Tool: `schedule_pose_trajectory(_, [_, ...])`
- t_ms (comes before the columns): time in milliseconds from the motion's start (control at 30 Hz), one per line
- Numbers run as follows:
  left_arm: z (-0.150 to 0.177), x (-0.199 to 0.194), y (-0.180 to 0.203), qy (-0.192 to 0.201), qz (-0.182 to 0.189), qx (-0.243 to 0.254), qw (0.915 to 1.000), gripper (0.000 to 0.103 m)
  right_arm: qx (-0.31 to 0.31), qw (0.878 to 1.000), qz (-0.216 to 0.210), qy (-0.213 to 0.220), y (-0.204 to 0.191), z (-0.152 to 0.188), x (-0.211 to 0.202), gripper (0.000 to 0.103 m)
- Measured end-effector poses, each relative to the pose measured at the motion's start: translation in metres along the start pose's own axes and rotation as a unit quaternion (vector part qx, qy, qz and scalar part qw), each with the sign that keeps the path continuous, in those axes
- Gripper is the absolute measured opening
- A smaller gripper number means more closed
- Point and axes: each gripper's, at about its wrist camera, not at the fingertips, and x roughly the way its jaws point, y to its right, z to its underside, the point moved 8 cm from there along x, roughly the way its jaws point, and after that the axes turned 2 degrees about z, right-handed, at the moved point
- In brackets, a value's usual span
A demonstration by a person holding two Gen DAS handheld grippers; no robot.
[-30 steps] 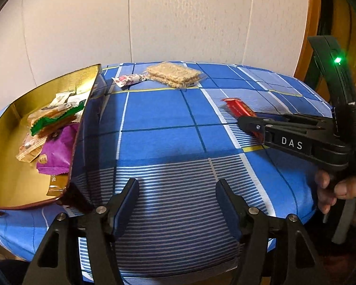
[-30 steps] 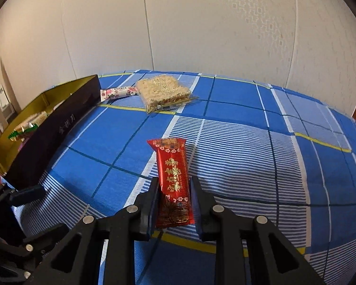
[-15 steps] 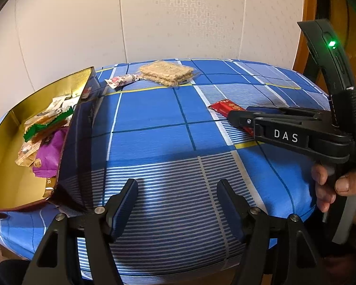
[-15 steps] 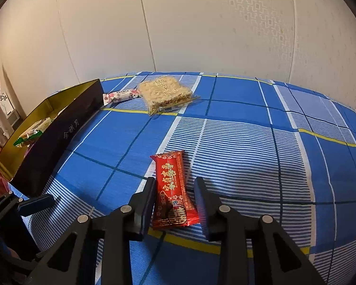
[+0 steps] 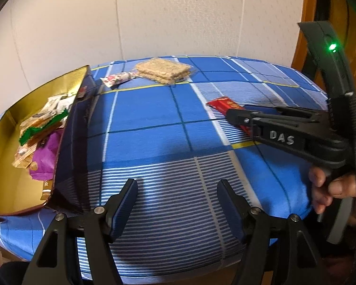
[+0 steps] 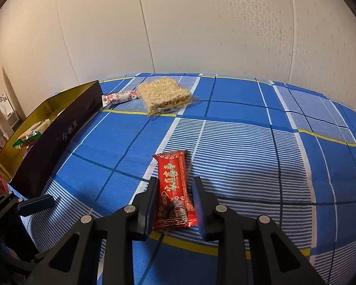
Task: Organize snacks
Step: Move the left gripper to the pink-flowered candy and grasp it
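Note:
A red snack pack (image 6: 172, 178) lies flat on the blue checked cloth between the fingers of my right gripper (image 6: 174, 180). The jaws are closing: the left pad is at the pack's edge and a thin gap shows at the right pad. In the left wrist view the right gripper (image 5: 232, 114) reaches in from the right over the red pack (image 5: 223, 103). My left gripper (image 5: 178, 185) is open and holds nothing, low over the cloth beside the gold-lined box (image 5: 71, 142). A cracker pack (image 6: 165, 93) and a floral bar (image 6: 119, 97) lie at the far side.
The box (image 6: 66, 133) stands along the table's left edge with several wrapped snacks (image 5: 42, 128) inside. A white wall rises behind the table. A wooden frame (image 5: 306, 23) is at the right. A person's hand (image 5: 332, 187) holds the right gripper's handle.
A second ago the right gripper's pads pressed the red pack. They have since parted a little, and the pack lies slightly turned between them. The left gripper has barely shifted.

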Motion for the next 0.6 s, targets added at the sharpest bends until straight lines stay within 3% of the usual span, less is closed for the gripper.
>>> schedule_pose_trajectory(333, [-0.040, -0.014, -0.010, -0.006, 0.023, 0.006, 0.9997, 0.069, -0.002, 1.000, 0.003, 0.001, 0.000, 0.000, 0.000, 0.029])
schedule_pose_trajectory(433, [-0.067, -0.017, -0.024, -0.015, 0.039, -0.001, 0.9991, 0.060, -0.001, 1.000, 0.001, 0.001, 0.001, 0.000, 0.000, 0.029])
schedule_pose_trajectory(533, [-0.098, -0.012, -0.043, -0.028, 0.038, 0.004, 0.9989, 0.048, -0.001, 1.000, 0.002, 0.001, 0.001, 0.000, 0.000, 0.029])
schedule_pose_trajectory(600, [-0.118, -0.003, -0.059, -0.046, 0.028, 0.009, 0.9985, 0.045, -0.001, 1.000, 0.001, 0.001, 0.000, 0.000, 0.000, 0.029])
